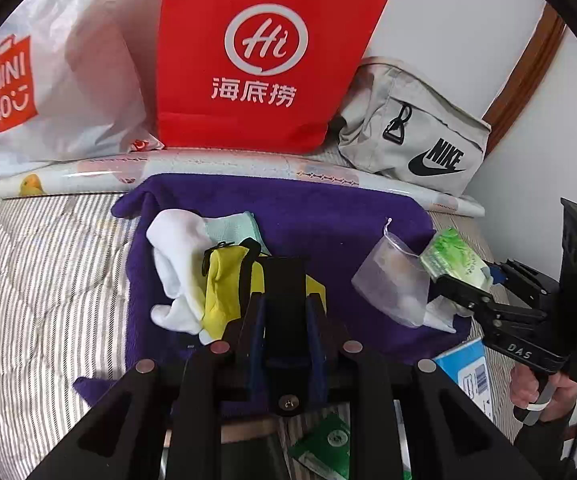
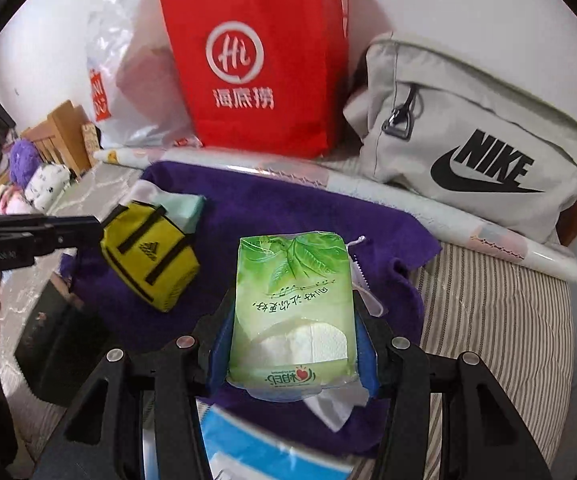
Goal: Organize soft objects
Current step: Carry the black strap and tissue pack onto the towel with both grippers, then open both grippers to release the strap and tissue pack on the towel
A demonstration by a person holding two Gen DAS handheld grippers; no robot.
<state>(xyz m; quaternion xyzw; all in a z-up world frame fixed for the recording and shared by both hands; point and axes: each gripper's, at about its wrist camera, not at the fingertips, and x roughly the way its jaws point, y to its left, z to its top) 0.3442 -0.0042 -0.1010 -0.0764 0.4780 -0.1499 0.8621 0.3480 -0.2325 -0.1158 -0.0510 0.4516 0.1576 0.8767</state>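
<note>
A purple towel (image 1: 308, 208) (image 2: 272, 208) lies spread on the striped bed. My right gripper (image 2: 292, 320) is shut on a green tissue pack (image 2: 292, 308) and holds it above the towel; it also shows in the left wrist view (image 1: 454, 260). My left gripper (image 1: 284, 280) is shut on the black strap of a small yellow bag (image 1: 224, 292), which hangs tilted over the towel's left part (image 2: 152, 260). White socks (image 1: 176, 260) and a mint cloth (image 1: 232, 228) lie beside the bag. A clear pouch (image 1: 392, 284) lies on the towel's right.
A red paper bag (image 1: 264, 52), a white Miniso plastic bag (image 1: 48, 80) and a grey Nike bag (image 1: 412, 132) stand against the wall. A rolled printed sheet (image 1: 208, 172) lies behind the towel. A blue-white box (image 1: 468, 372) and a green packet (image 1: 328, 444) lie near the bed's front.
</note>
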